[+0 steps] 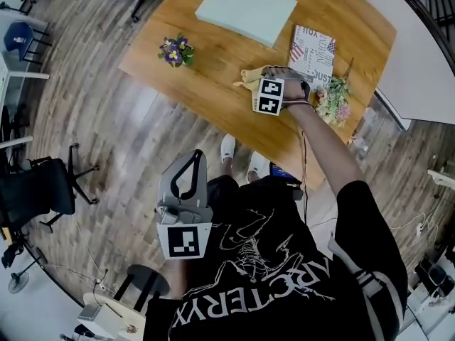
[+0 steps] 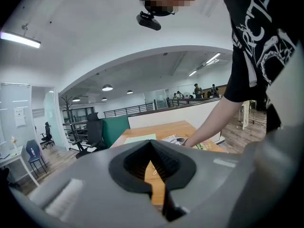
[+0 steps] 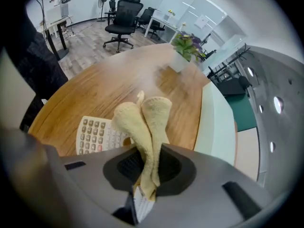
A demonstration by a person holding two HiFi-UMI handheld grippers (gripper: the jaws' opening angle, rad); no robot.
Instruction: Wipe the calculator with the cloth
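My right gripper point(image 3: 147, 169) is shut on a folded yellow cloth point(image 3: 148, 120), whose two rounded ends stick out ahead of the jaws. A white calculator point(image 3: 97, 134) lies flat on the wooden table point(image 3: 95, 91), just left of the cloth and slightly below it. In the head view the right gripper point(image 1: 270, 75) reaches over the table's near part, with the cloth point(image 1: 248, 79) showing at its left; the calculator is hidden there. My left gripper point(image 1: 189, 159) hangs off the table by the person's waist, jaws shut on nothing, and it point(image 2: 153, 164) points toward the table.
On the table point(image 1: 213, 55) are a pale green pad point(image 1: 245, 7), a pot of purple flowers point(image 1: 175, 51), a flag-print magazine point(image 1: 313, 52) and a flower bunch point(image 1: 333, 99). The pad point(image 3: 214, 122) lies right of the cloth. Office chairs point(image 1: 43, 190) stand on the floor.
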